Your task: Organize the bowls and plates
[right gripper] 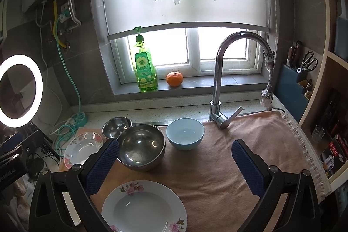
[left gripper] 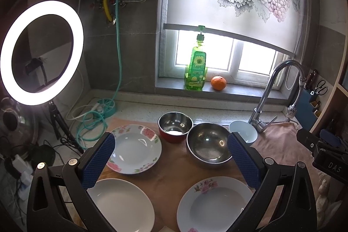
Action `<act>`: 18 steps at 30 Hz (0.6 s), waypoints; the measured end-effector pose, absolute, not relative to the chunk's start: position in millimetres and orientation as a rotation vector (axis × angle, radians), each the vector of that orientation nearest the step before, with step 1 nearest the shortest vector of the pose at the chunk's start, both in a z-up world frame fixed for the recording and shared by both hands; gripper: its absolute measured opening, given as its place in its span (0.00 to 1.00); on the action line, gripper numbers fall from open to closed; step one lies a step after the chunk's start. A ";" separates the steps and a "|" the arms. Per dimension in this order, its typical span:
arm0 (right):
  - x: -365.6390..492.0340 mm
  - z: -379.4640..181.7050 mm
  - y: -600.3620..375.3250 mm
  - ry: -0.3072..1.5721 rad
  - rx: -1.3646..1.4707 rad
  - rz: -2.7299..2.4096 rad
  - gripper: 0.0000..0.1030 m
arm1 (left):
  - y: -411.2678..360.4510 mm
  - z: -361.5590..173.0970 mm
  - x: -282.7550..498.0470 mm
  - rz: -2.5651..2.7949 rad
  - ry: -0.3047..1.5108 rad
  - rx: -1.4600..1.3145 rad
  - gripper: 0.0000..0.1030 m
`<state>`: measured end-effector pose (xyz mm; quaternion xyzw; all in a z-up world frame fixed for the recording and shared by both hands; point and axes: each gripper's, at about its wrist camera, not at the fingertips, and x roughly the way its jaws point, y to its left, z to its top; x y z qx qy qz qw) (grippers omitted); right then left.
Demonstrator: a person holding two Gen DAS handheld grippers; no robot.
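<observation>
Plates (left gripper: 136, 149) glossy ceramic; round steel bowl (left gripper: 209, 143) shiny

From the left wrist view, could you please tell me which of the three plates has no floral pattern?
The plain white plate at the lower left, nearest the camera. The plate behind it and the plate to its right both carry pink flowers on their rims.

My left finger (left gripper: 99, 161) covers the plain white plate (left gripper: 121, 206)'s rim; bottom edge crops it; the blue bowl (left gripper: 243, 131) sits half behind my other finger; bottle (left gripper: 195, 67) label unreadable.
</observation>
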<state>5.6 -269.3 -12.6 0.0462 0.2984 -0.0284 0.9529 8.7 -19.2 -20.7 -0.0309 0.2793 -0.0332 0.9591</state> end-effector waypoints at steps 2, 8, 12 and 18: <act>6.0 -12.9 -269.5 0.608 0.094 -0.059 0.99 | -19.2 -21.3 9.4 -0.068 0.568 -0.066 0.99; 7.2 -14.0 -270.4 0.611 0.095 -0.061 0.99 | -19.3 -22.7 10.2 -0.071 0.573 -0.066 0.99; 8.7 -15.2 -270.9 0.615 0.096 -0.064 0.99 | -19.5 -24.3 12.2 -0.074 0.580 -0.064 0.99; 12.1 -18.7 -272.5 0.628 0.098 -0.066 0.99 | -18.0 -29.8 16.0 -0.072 0.601 -0.065 0.99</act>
